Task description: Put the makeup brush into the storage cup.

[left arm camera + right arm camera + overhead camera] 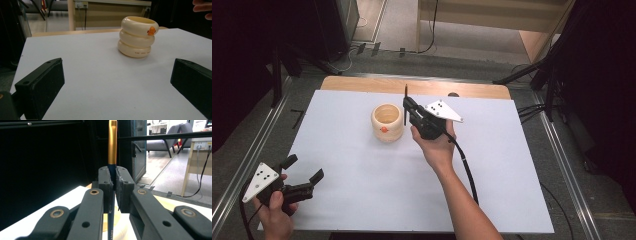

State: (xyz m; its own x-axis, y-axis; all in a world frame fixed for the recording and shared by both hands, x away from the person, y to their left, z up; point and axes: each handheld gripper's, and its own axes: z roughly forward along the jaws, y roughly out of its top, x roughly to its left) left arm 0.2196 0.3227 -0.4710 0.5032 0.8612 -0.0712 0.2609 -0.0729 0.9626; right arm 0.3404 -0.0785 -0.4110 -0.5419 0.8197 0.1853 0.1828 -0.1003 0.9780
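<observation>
- counter: white top. Ribbed cream duck-print cup stands upright a little past its centre.
- cup: mouth up, nothing visible inside. In the left gripper view it sits at about 1 o'clock, well apart from those jaws.
- right gripper: clenched on a blue-and-gold pen. In the high view it's just beside the cup at 3 o'clock, above rim level.
- left gripper: released, nothing between the jaws, parked at the 8 o'clock corner. The right hand is far nearer the cup.
- pen: long axis near vertical, gold end up. The blue end below the jaws looks to hang just right of the rim, not over the mouth. My read: shift toward 9 o'clock, then go straight down.
</observation>
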